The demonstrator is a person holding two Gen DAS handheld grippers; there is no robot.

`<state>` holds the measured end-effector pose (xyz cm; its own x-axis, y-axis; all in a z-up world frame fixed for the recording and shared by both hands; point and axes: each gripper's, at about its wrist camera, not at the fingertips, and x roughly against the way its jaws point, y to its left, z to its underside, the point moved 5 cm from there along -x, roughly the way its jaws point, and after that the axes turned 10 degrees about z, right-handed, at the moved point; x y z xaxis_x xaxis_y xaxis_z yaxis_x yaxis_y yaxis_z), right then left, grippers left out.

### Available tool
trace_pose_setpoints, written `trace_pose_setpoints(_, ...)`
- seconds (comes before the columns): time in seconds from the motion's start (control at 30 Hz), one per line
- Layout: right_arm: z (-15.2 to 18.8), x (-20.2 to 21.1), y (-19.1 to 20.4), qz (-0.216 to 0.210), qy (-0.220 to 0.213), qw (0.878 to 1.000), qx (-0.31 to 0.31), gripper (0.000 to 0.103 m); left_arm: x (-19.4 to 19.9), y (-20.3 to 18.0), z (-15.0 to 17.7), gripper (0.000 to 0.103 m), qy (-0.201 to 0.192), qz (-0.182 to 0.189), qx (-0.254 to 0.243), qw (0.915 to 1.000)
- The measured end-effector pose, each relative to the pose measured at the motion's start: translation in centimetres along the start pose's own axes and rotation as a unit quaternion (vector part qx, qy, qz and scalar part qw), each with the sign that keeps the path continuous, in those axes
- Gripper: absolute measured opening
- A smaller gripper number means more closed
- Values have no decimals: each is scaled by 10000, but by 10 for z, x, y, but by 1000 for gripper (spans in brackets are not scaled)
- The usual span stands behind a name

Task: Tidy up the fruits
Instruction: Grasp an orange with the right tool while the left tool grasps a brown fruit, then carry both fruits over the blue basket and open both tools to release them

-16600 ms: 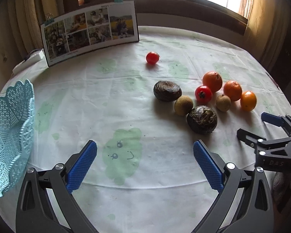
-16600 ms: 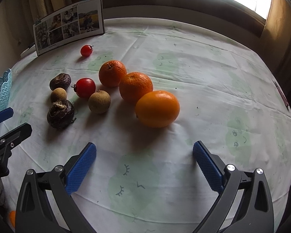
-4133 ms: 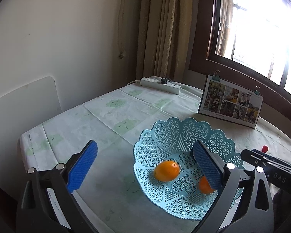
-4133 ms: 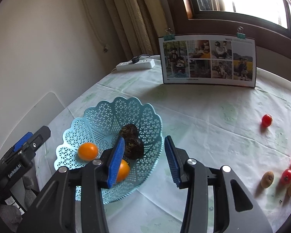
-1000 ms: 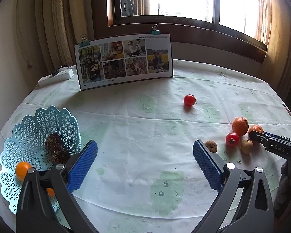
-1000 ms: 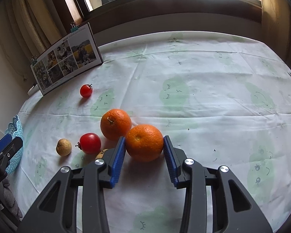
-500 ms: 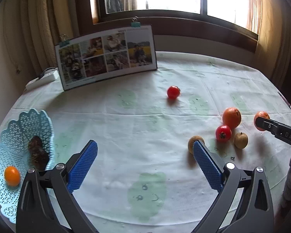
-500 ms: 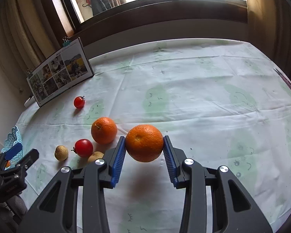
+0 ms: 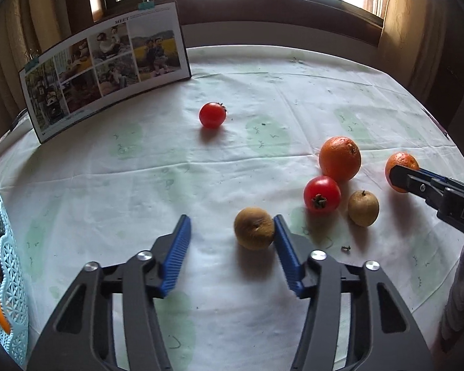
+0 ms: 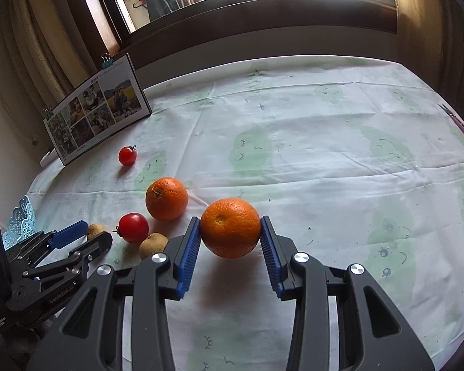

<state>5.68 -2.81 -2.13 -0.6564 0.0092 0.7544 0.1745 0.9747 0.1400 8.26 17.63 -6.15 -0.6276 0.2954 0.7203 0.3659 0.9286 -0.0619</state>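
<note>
Left wrist only — basket [image 9: 6, 281] with fruit; right wrist — tool-clamped orange [image 10: 229, 227].

The right gripper [image 10: 229, 241] clamps an orange [image 10: 229, 227] between its blue jaws, above the cloth-covered worktop [image 10: 324, 154]. A second orange [image 10: 166, 198] and a tomato [image 10: 133, 227] lie nearby.

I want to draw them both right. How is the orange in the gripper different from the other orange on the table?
The round orange held in the right hand-held gripper is clamped between blue pads and lifted, with a shadow below; the round orange lying loose rests on the white tablecloth, untouched. The held orange shows a small dimple facing us; the loose one shows a stem nub. Both are round, orange, with bumpy peel.
</note>
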Motion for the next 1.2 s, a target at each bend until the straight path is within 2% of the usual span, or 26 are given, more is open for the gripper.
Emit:
trace_pose_setpoints(0.1, 0, 0, 0, -4, -2, 10000, 9, 39, 1, -3, 0, 27, -15, 90, -27, 10000)
trace_pose_setpoints(0.3, 0, 1, 1, -28, -27, 10000, 4, 39, 8, -1, 3, 27, -62, 81, 11, 9999)
trace_pose_setpoints(0.8, 2, 13, 14, -217, -135, 9996, 116, 39, 70, 39, 5, 27, -726, -612, 435, 9945)
trace_pose_setpoints(1.2, 10, 24, 34, -398, -147, 9989, 201, 39, 108, 73, 14, 27, -1067, -960, 746, 9868)
